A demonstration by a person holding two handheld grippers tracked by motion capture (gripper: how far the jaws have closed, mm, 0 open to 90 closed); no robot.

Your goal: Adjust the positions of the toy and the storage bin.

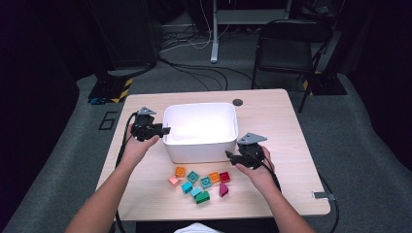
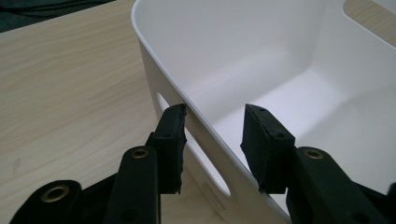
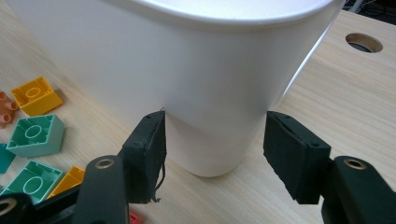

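Observation:
A white plastic bin (image 1: 200, 150) stands in the middle of the wooden table (image 1: 272, 121). My left gripper (image 1: 166, 130) is at its left wall; in the left gripper view the left gripper (image 2: 215, 140) straddles the rim just above a handle slot (image 2: 205, 163), one pad outside and one inside, shut on the wall. My right gripper (image 1: 228, 155) faces the bin's near right corner. There the right gripper (image 3: 215, 140) stands open, its pads on either side of the rounded bin (image 3: 205, 93) corner. Several coloured blocks (image 1: 199, 183) lie in front of the bin.
A yellow block (image 3: 36, 95) and a green block (image 3: 36, 135) lie left of my right gripper. A round cable hole (image 1: 237, 102) sits behind the bin. A black folding chair (image 1: 284, 48) and cables (image 1: 194, 68) are on the floor beyond the table.

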